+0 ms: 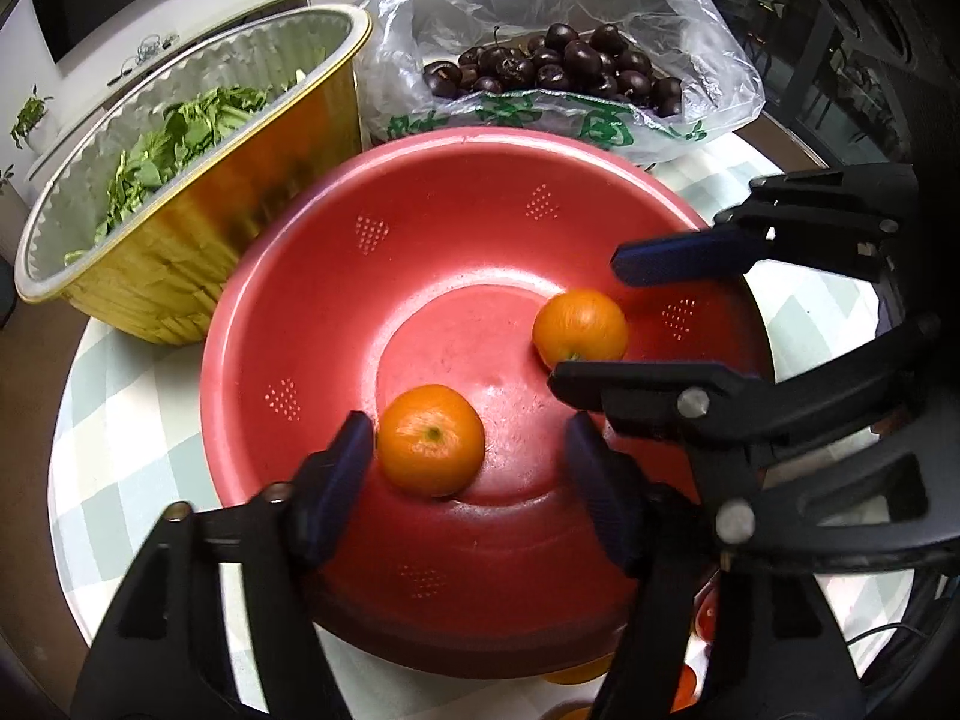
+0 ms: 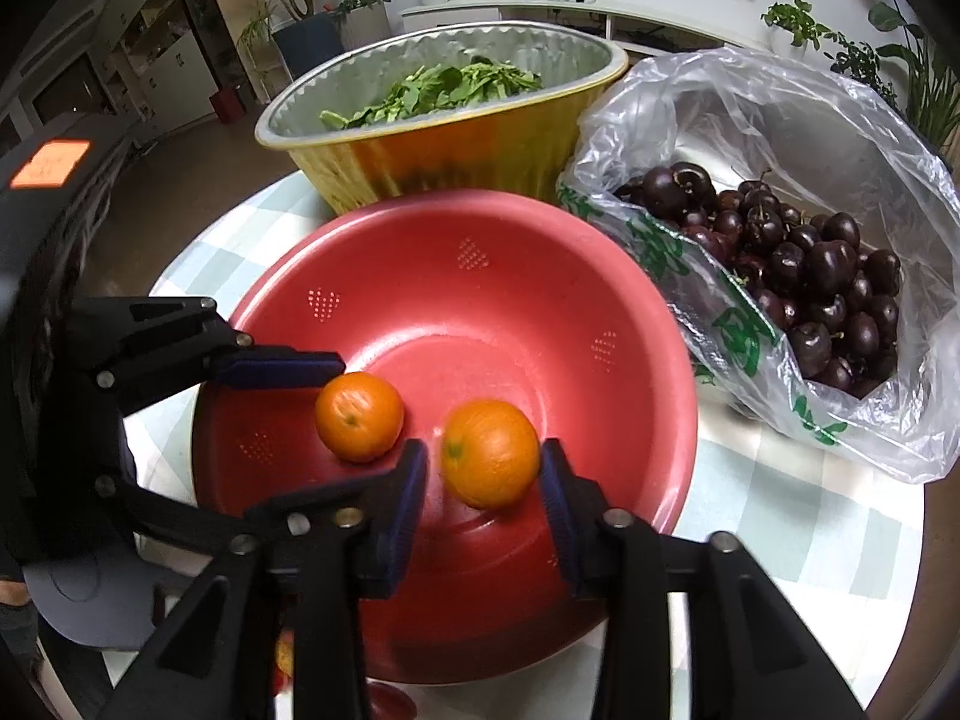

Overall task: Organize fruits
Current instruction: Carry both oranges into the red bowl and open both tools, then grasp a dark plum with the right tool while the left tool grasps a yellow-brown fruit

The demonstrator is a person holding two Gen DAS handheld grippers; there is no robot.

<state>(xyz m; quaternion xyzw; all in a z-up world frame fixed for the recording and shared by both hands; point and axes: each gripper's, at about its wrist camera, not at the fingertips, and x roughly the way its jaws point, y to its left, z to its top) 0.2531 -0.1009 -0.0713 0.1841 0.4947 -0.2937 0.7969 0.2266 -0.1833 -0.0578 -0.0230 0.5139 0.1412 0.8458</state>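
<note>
Two oranges lie in a red colander bowl [image 1: 336,312] [image 2: 600,276]. My left gripper [image 1: 468,450] is open over the bowl's near side; one orange [image 1: 431,439] sits between its fingers, against the left pad, resting on the bowl floor. My right gripper [image 2: 485,468] is open around the other orange [image 2: 491,453] [image 1: 579,327], with a gap on each side. In the right wrist view the left gripper [image 2: 336,408] reaches in from the left beside its orange [image 2: 359,416]. In the left wrist view the right gripper [image 1: 591,324] comes in from the right.
A gold foil tub of green leaves [image 1: 180,210] [image 2: 444,138] stands behind the bowl. A clear plastic bag of dark cherries [image 1: 558,66] [image 2: 804,276] lies beside it. All rest on a round table with a checked cloth [image 2: 798,510]. More orange fruit [image 1: 576,672] peeks out under the bowl's near edge.
</note>
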